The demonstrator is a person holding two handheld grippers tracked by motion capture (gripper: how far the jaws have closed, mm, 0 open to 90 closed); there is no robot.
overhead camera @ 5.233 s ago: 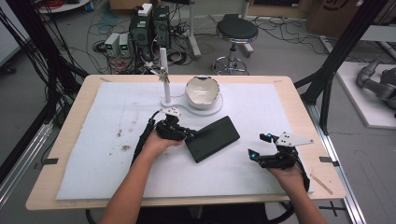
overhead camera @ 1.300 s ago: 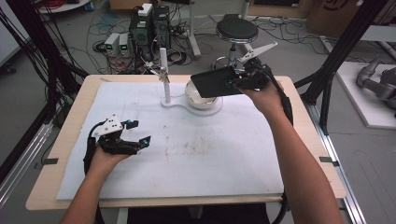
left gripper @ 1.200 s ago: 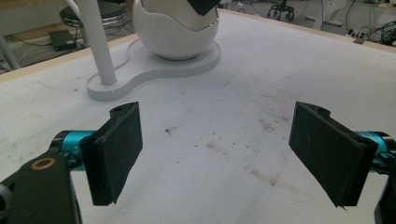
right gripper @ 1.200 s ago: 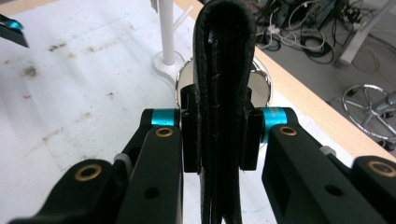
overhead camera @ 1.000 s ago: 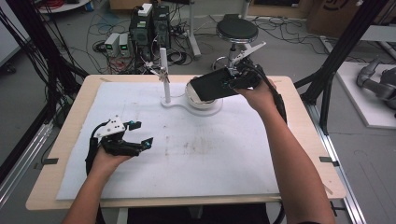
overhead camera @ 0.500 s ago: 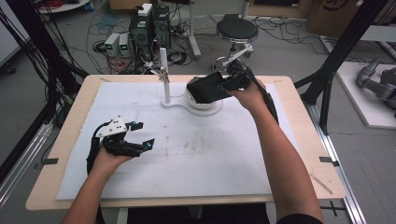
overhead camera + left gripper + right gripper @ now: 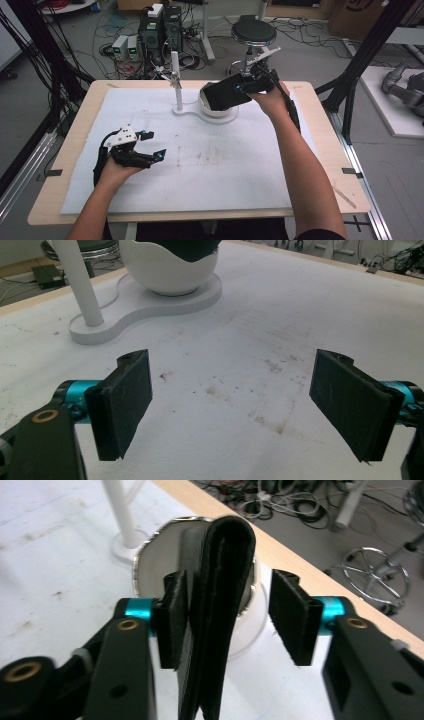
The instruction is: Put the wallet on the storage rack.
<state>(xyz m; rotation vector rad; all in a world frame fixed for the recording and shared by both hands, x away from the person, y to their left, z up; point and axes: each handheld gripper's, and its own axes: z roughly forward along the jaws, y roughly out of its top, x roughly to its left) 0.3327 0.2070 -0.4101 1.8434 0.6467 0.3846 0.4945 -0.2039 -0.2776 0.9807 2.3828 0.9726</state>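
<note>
A flat black case (image 7: 226, 94) stands tilted with its lower end in the white bowl (image 7: 204, 100) at the back of the table. My right gripper (image 7: 246, 87) is at its upper right end. In the right gripper view the case (image 7: 222, 570) stands edge-on between the jaws, against the left pad (image 7: 175, 615) and apart from the right pad, over the bowl (image 7: 150, 570). The jaws have just been opening, so my right gripper (image 7: 235, 620) is open. My left gripper (image 7: 152, 145) rests open on the mat at the left, its jaws (image 7: 235, 405) wide with nothing between them.
The bowl sits on a white base with an upright post (image 7: 175, 75) to its left, seen too in the left gripper view as the post (image 7: 75, 275) and bowl (image 7: 170, 270). A stained white mat (image 7: 225, 160) covers the wooden table. Cables and a stool lie beyond the far edge.
The right hand brought the case down and left into the bowl. Its jaws, shut on the case a second ago, now stand apart. The left gripper has stayed put.
</note>
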